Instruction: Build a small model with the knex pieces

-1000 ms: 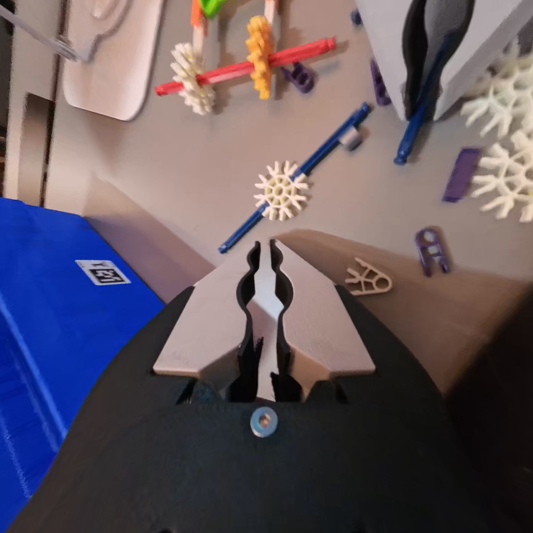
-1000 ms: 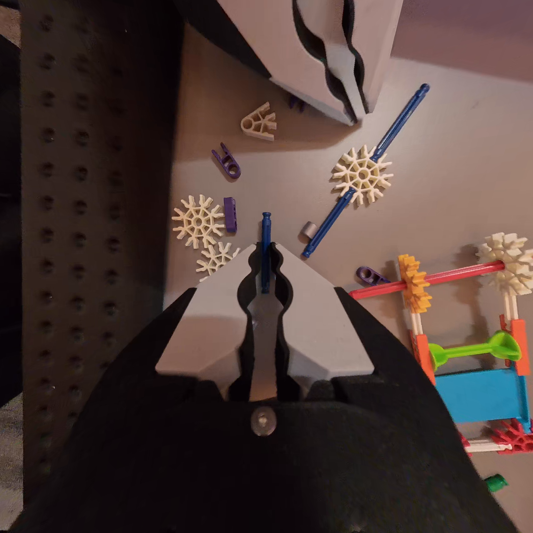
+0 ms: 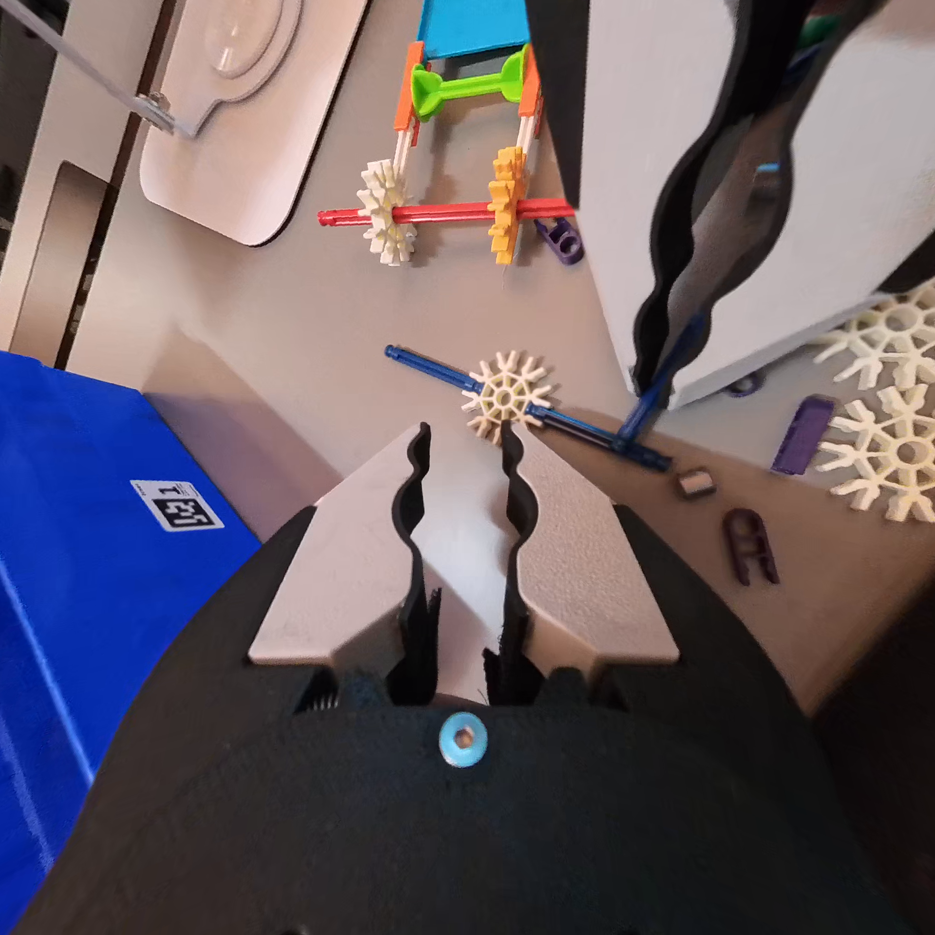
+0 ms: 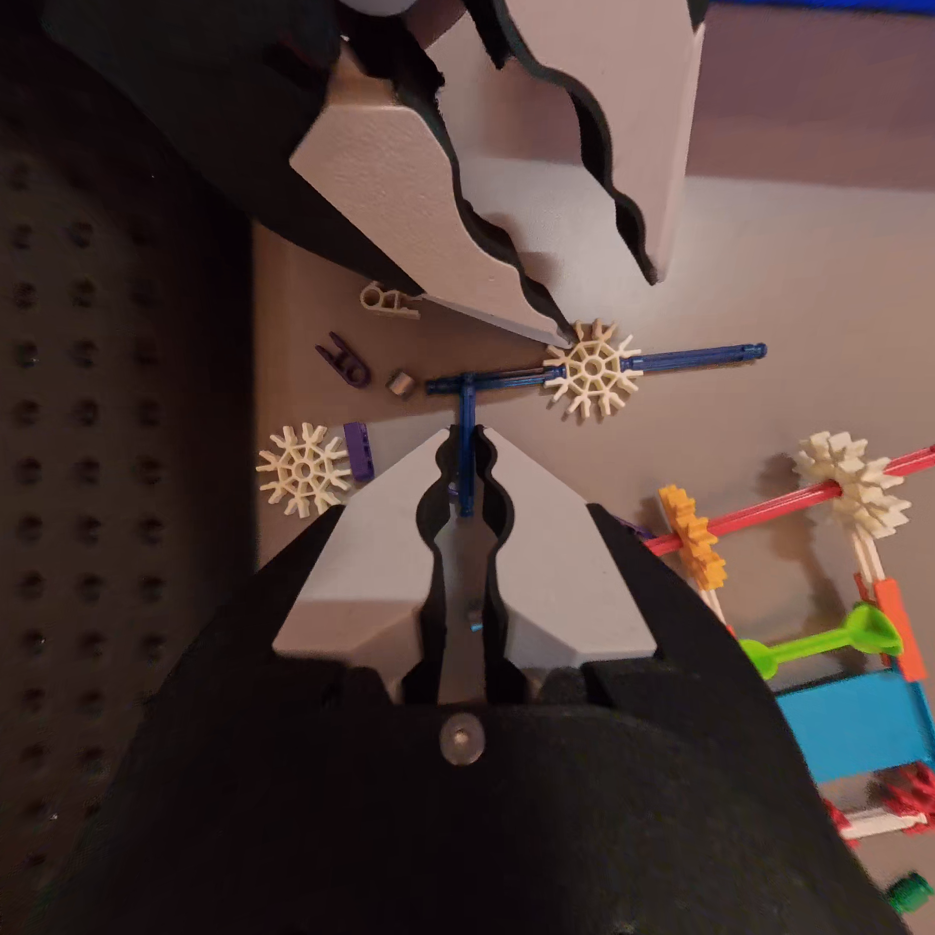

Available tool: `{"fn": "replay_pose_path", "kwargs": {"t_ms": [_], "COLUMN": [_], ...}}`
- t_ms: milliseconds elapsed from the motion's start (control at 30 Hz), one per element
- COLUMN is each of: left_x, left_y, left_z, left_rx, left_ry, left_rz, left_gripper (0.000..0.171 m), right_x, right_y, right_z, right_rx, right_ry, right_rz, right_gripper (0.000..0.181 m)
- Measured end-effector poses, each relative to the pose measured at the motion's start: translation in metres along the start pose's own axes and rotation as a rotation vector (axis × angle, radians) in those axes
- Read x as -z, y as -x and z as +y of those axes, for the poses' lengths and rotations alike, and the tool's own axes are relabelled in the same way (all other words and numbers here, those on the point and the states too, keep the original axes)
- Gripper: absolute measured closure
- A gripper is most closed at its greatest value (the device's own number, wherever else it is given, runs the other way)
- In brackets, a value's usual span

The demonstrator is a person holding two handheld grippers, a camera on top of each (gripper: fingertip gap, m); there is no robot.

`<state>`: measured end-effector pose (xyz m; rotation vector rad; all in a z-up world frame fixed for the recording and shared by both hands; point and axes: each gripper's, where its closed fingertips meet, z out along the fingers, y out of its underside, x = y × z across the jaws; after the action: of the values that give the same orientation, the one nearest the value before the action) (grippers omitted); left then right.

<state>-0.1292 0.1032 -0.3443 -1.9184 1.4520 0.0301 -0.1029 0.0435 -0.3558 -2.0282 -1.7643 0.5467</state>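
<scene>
A long blue rod (image 4: 708, 355) lies on the grey table and passes through a cream snowflake connector (image 4: 591, 368). My right gripper (image 4: 464, 430) is shut on a short blue rod (image 4: 466, 420), whose tip meets the long rod at a right angle near its left end. My left gripper (image 3: 465, 435) is open, with one fingertip touching the snowflake connector (image 3: 506, 397). In the right wrist view the left gripper (image 4: 609, 306) comes in from above. In the left wrist view the right gripper (image 3: 652, 389) holds the short rod (image 3: 642, 415) down onto the long rod (image 3: 430, 363).
A colourful rod-and-gear model (image 3: 455, 212) (image 4: 759, 511) stands nearby. Loose cream snowflakes (image 3: 900, 455) (image 4: 303, 470), purple connectors (image 3: 749, 554) (image 4: 349, 362) and a small grey spacer (image 3: 695, 483) lie around. A blue bin (image 3: 76, 506) is left; a dark perforated board (image 4: 101, 455) borders the table. The left gripper's tips are roughly 7 cm from the right gripper's.
My left gripper has opened and closed in on the snowflake connector. My right gripper has carried the short blue rod forward to the long rod, which has turned on the table.
</scene>
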Motion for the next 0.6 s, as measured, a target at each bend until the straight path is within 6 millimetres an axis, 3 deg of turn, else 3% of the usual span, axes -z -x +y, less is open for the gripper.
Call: {"fn": "replay_pose_path", "kwargs": {"t_ms": [100, 300, 467, 600], "left_x": [0.003, -0.001, -0.006, -0.003], "left_y": [-0.003, -0.019, -0.020, -0.021], "left_z": [-0.005, -0.010, -0.001, 0.002], "left_rx": [0.015, -0.019, -0.055, -0.046], "left_ry": [-0.043, -0.071, -0.044, -0.050], "left_rz": [0.018, 0.073, 0.062, 0.089], "left_gripper": [0.147, 0.148, 0.161, 0.160], "right_x": [0.009, 0.018, 0.010, 0.004], "right_y": [-0.007, -0.041, -0.047, -0.045], "right_z": [-0.003, 0.004, 0.006, 0.001], "right_rx": [-0.006, -0.021, 0.005, 0.011], "right_ry": [-0.025, -0.015, 0.034, 0.028], "right_rz": [0.012, 0.134, 0.170, 0.159], "right_gripper": [0.178, 0.178, 0.178, 0.178]}}
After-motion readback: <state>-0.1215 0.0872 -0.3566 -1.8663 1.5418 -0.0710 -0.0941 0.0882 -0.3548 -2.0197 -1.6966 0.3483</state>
